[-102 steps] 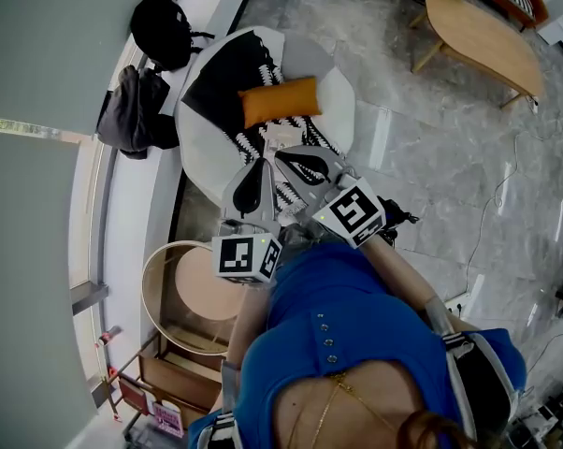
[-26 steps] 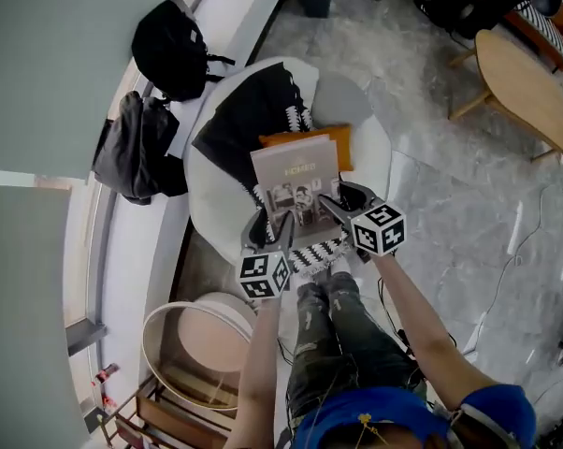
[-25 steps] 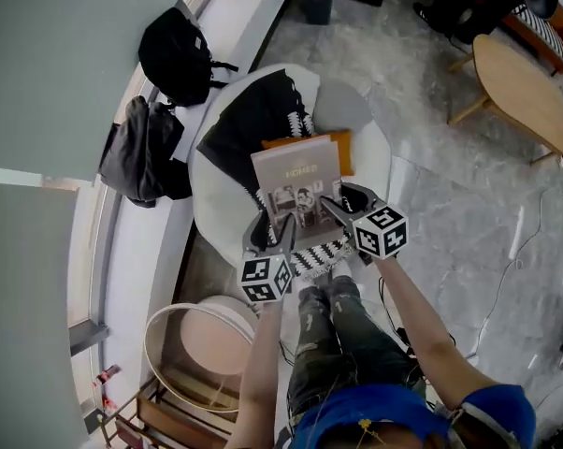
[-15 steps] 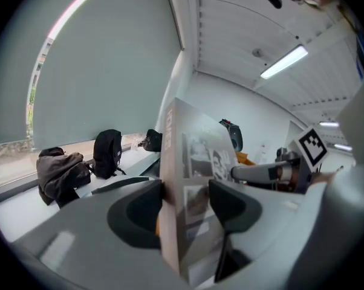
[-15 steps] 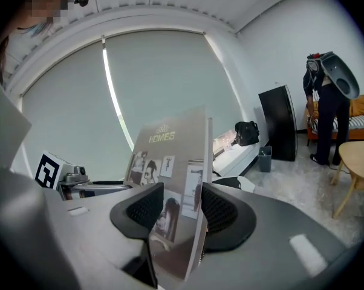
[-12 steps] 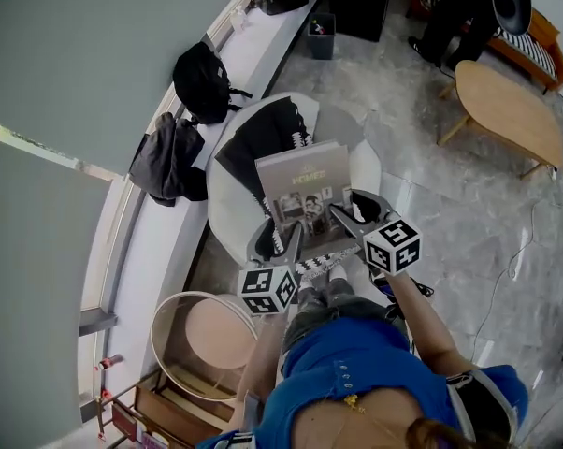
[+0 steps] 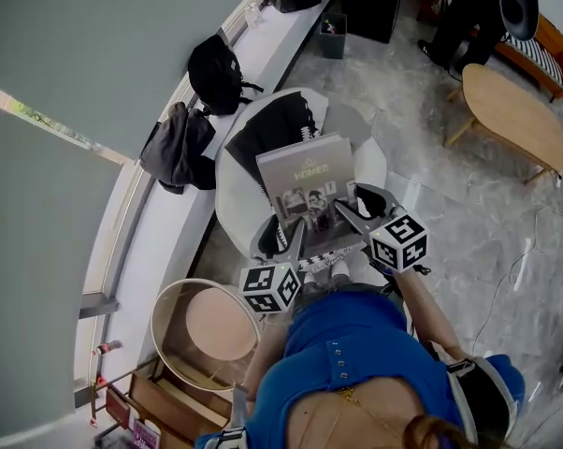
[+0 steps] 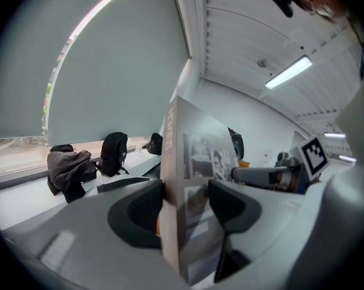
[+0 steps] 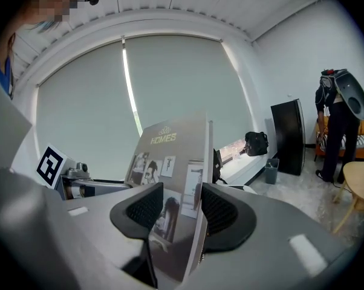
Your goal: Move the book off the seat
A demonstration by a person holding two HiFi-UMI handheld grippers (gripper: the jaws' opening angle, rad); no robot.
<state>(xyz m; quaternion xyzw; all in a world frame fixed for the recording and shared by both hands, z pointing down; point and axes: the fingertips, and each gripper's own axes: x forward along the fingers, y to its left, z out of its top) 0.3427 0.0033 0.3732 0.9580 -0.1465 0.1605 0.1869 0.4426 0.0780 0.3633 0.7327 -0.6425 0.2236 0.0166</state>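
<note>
A grey book (image 7: 311, 187) with small photos on its cover is held up above the round white seat (image 7: 233, 178) and its black-and-white patterned cover. My left gripper (image 7: 288, 241) is shut on the book's lower left edge, and my right gripper (image 7: 349, 215) is shut on its lower right edge. In the left gripper view the book (image 8: 194, 180) stands on edge between the jaws, and my left gripper (image 8: 185, 201) clamps it. In the right gripper view the book (image 9: 170, 186) shows its cover, pinched by my right gripper (image 9: 181, 204).
A black backpack (image 7: 216, 64) and a dark jacket (image 7: 176, 148) lie on the window ledge behind the seat. A round side table (image 7: 207, 324) stands at the lower left. A wooden coffee table (image 7: 511, 106) and a person (image 9: 336, 122) are across the marble floor.
The book has come up off the seat in both grippers, and the orange cushion is now hidden behind it. The person has straightened up and the view has shifted.
</note>
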